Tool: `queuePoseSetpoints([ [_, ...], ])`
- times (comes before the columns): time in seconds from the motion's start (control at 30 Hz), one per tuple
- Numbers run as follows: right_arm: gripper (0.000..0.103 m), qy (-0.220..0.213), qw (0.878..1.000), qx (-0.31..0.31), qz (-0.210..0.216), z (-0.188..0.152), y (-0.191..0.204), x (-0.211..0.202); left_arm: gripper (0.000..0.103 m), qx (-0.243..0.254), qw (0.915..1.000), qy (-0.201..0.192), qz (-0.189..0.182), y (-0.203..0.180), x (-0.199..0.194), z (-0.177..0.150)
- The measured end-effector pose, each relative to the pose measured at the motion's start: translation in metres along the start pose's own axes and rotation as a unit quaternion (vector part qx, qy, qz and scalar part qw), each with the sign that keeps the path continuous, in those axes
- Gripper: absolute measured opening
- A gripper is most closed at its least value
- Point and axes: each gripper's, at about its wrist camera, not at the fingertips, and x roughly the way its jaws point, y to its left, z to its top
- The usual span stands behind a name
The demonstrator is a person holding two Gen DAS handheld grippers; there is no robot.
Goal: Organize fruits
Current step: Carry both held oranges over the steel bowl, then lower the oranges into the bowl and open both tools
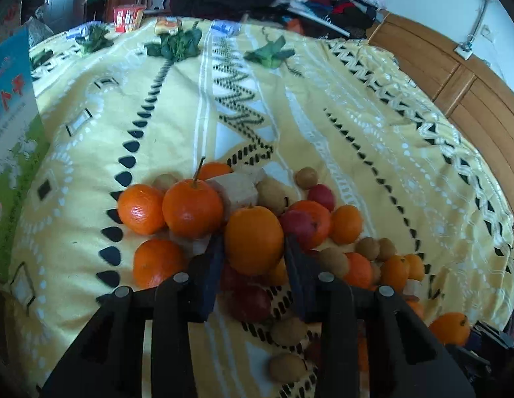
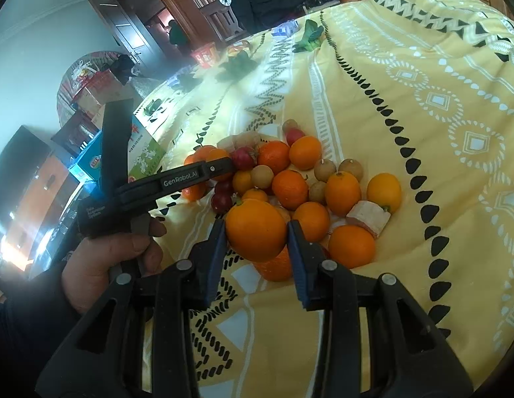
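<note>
Above the fruit pile (image 2: pixel 290 179) on the bedspread (image 2: pixel 422 132), each gripper, left (image 1: pixel 253 248) and right (image 2: pixel 257 232), clamps an orange for sorting.

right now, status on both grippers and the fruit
Left gripper shut on a round orange. Right gripper shut on another round orange. Mixed fruit pile crowds the yellow patterned sheet.

Orange (image 2: pixel 256 229) between right tool (image 2: pixel 256 232) pads, seemingly gripped
</note>
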Motion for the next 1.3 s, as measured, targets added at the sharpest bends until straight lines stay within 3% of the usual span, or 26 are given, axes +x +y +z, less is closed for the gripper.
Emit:
queuePoseSetpoints([
  [0.13,0.037,-0.014,1.000,-0.014,0.001,0.006,0.017,-0.013,0.037,-0.005,0.9987,-0.051,0.003,0.000,-0.064,-0.001],
  [0.23,0.037,-0.022,0.999,-0.034,0.016,0.014,0.043,-0.023,0.037,-0.007,0.9943,-0.105,0.019,0.014,-0.137,-0.005],
  [0.43,0.037,-0.022,0.988,-0.121,0.093,0.024,0.143,-0.035,0.037,-0.051,0.9810,-0.172,0.073,0.074,-0.270,-0.028],
  [0.57,0.037,-0.013,0.972,-0.181,0.151,0.025,0.225,-0.038,0.037,-0.079,0.9651,-0.211,0.133,0.125,-0.352,-0.055],
  [0.77,0.037,0.022,0.941,-0.260,0.216,0.010,0.339,-0.025,0.037,-0.155,0.9282,-0.254,0.224,0.219,-0.456,-0.105],
  [0.9,0.037,0.061,0.918,-0.306,0.245,-0.015,0.405,-0.006,0.037,-0.211,0.9091,-0.253,0.255,0.274,-0.486,-0.141],
  [1.0,0.037,0.094,0.905,-0.328,0.253,-0.035,0.436,0.015,0.037,-0.246,0.9030,-0.237,0.261,0.305,-0.485,-0.164],
  [1.3,0.037,0.146,0.890,-0.364,0.232,-0.069,0.480,0.052,0.037,-0.280,0.9095,-0.186,0.245,0.323,-0.437,-0.197],
])
